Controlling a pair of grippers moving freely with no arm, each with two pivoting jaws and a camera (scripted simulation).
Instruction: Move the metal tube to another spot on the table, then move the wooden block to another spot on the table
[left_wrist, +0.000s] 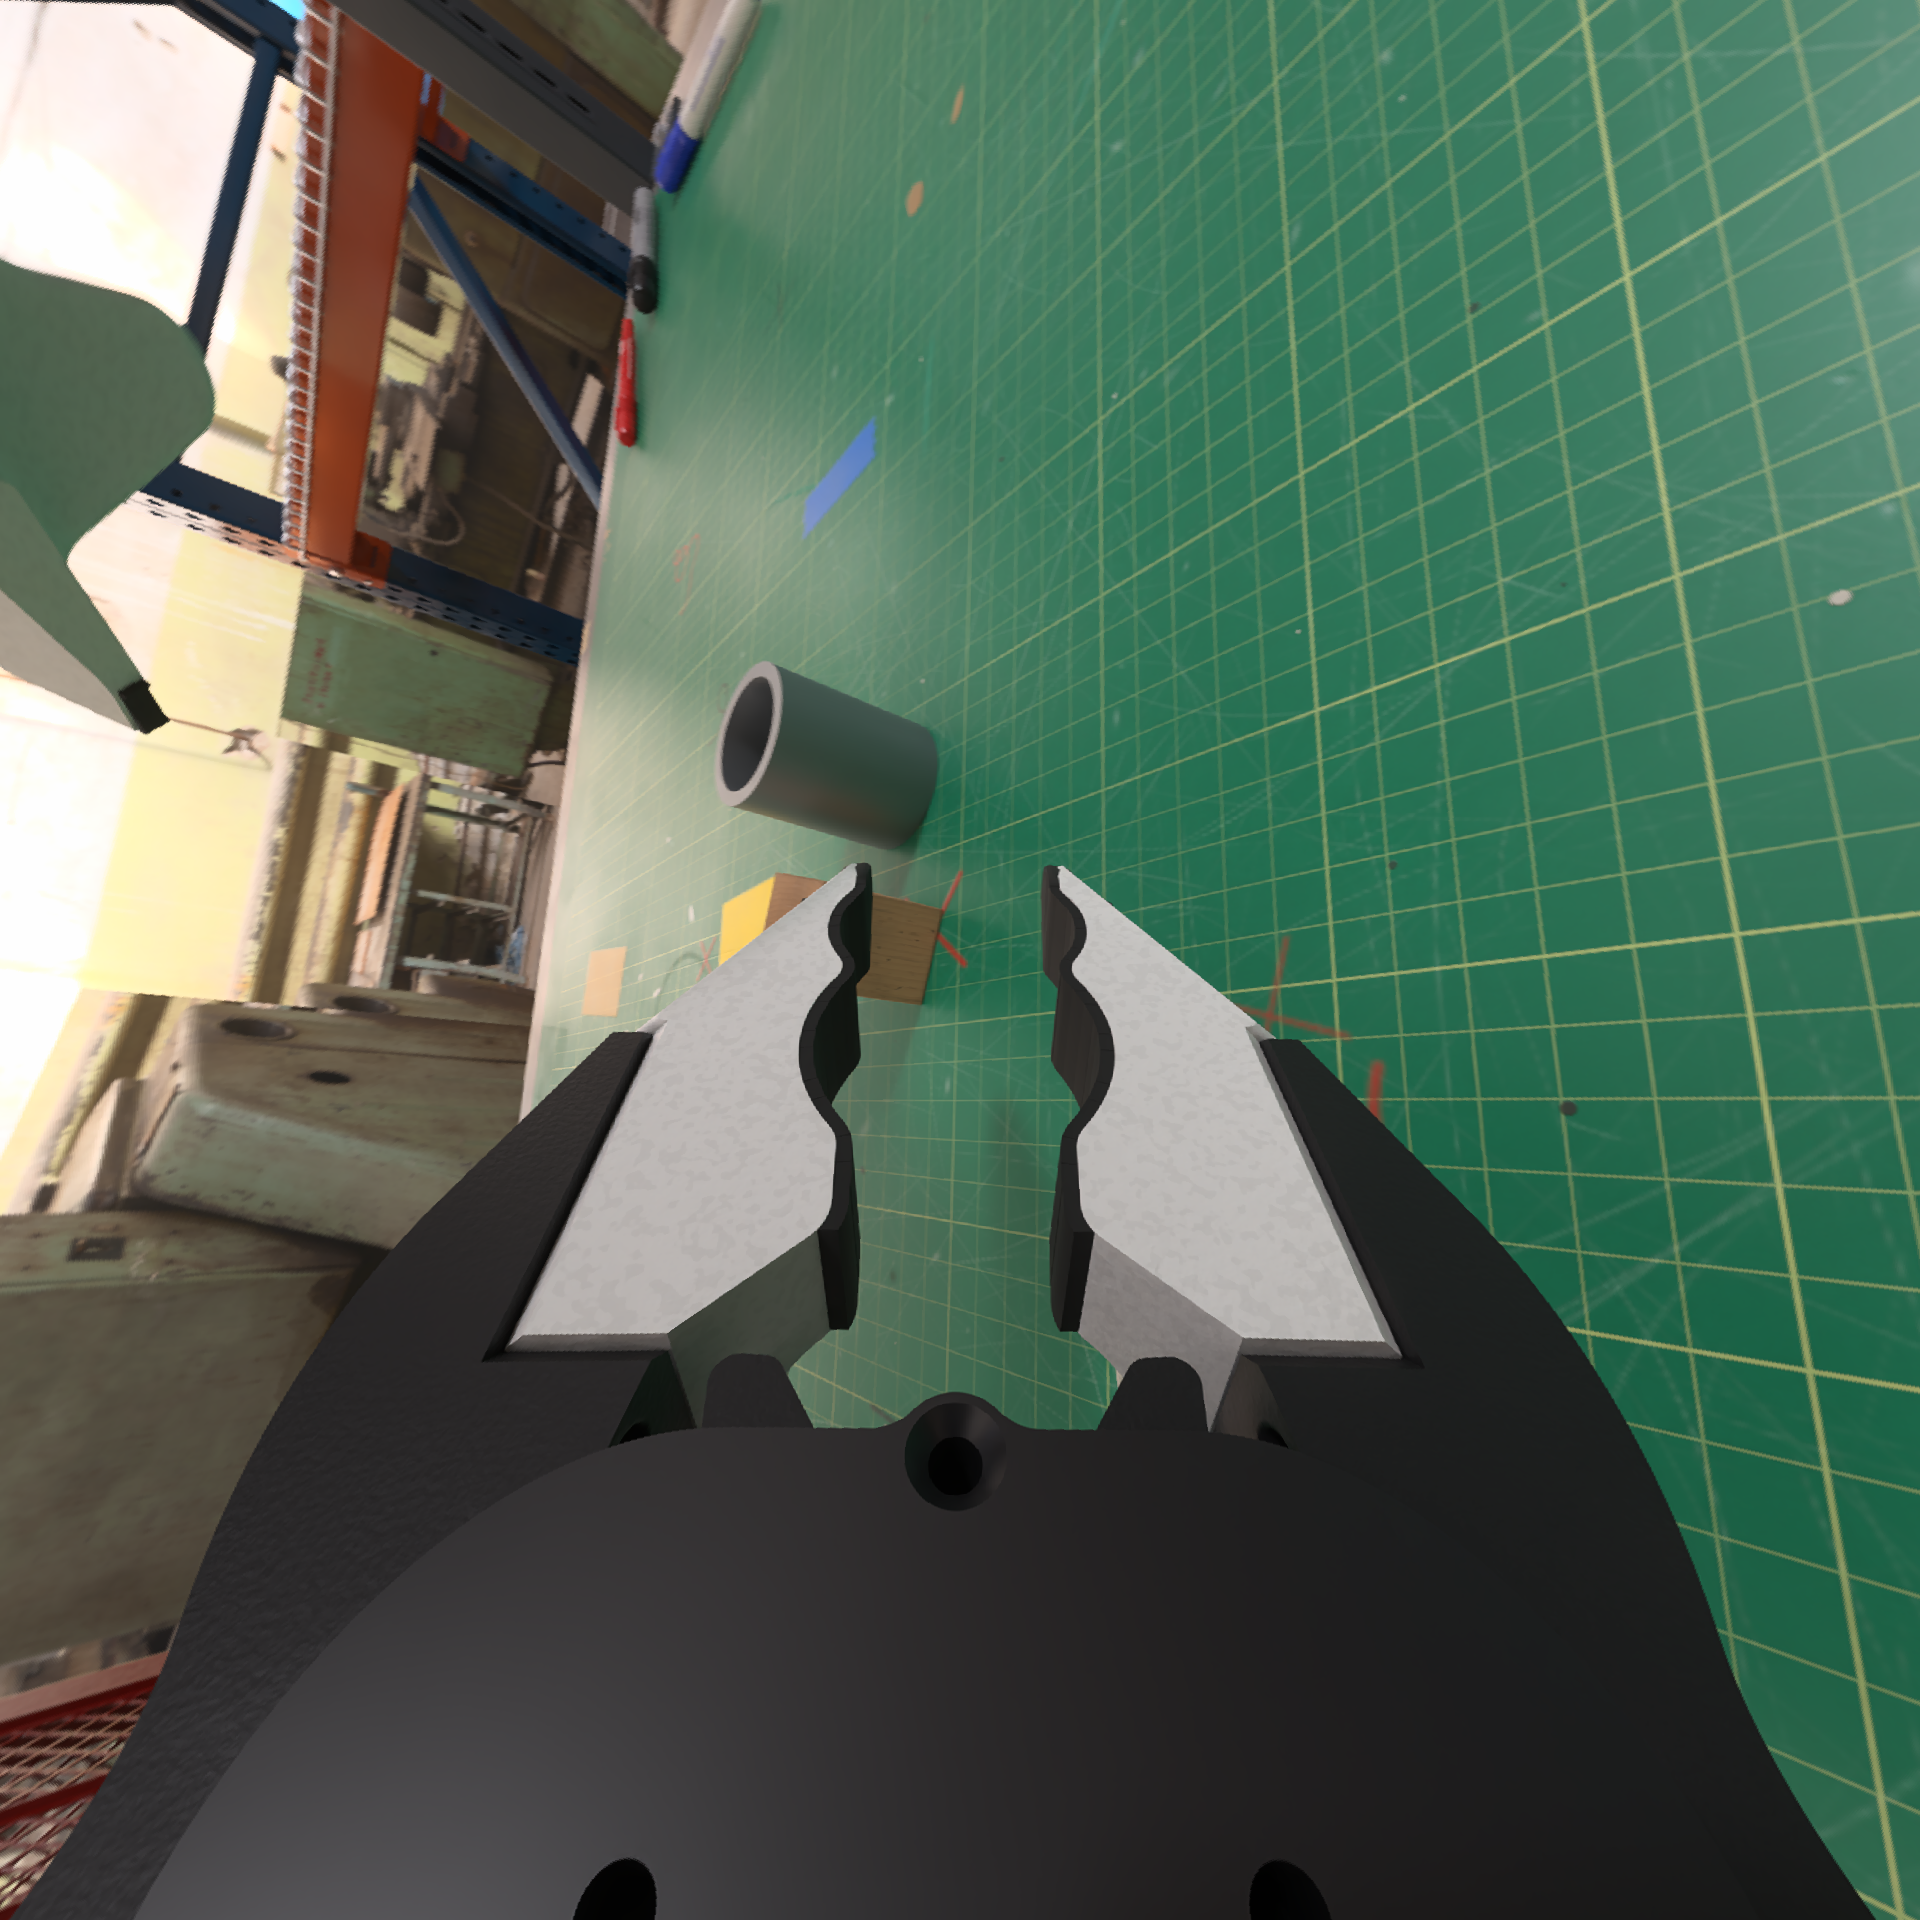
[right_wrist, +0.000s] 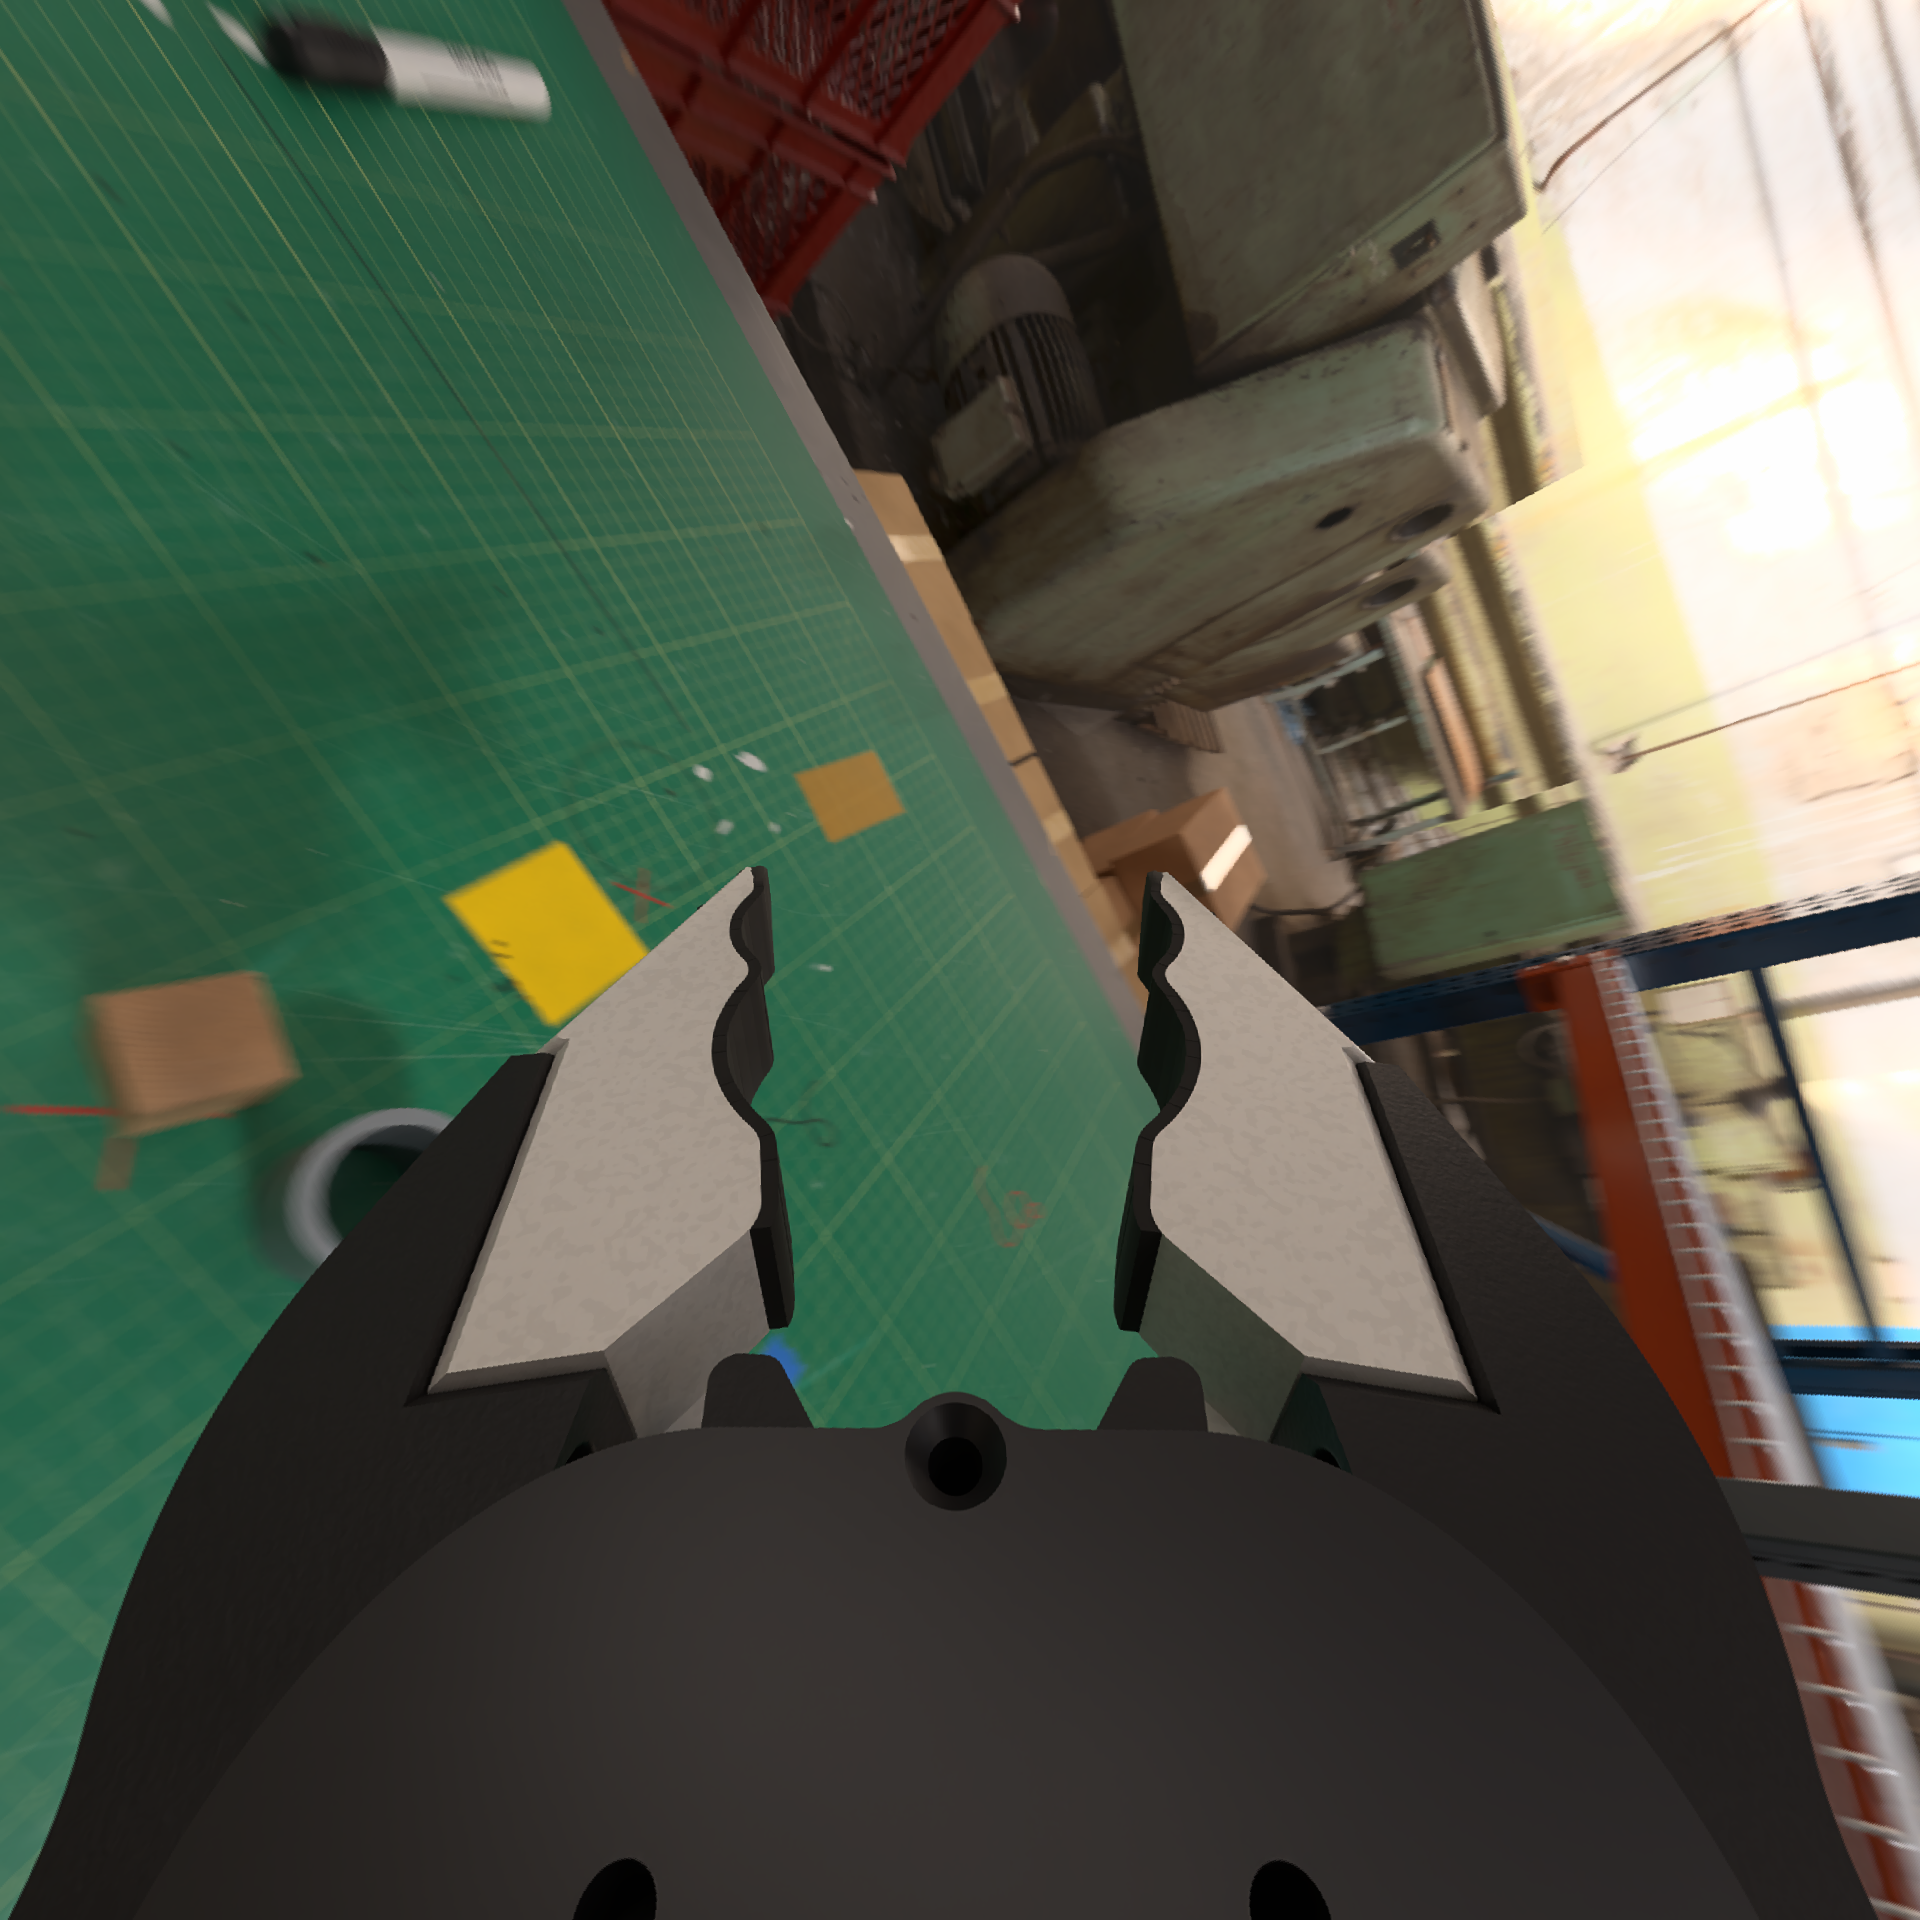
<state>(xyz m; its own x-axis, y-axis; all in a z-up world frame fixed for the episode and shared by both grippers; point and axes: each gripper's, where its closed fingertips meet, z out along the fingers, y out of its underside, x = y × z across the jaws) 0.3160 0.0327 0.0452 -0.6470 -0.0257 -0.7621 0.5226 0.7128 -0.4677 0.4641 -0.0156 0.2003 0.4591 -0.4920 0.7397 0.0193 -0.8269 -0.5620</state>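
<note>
The grey metal tube (left_wrist: 826, 764) stands upright on the green cutting mat (left_wrist: 1351, 623), its open end up, just beyond my left gripper's fingertips. The wooden block (left_wrist: 902, 951) sits beside it, partly hidden behind my left finger. My left gripper (left_wrist: 956, 883) is open and empty, short of both. In the right wrist view the block (right_wrist: 187, 1044) and the tube (right_wrist: 343, 1179) lie to the left, the tube partly hidden by the gripper body. My right gripper (right_wrist: 956, 894) is open and empty, over the mat's edge.
Several markers lie along the mat's far edge: blue (left_wrist: 691, 114), black (left_wrist: 642, 255), red (left_wrist: 625, 379). Another marker (right_wrist: 416, 62) lies further along the mat. Flat yellow (right_wrist: 545, 930), tan (right_wrist: 849, 795) and blue (left_wrist: 840, 478) patches mark the mat. The table edge (right_wrist: 935, 644) drops off to workshop machinery.
</note>
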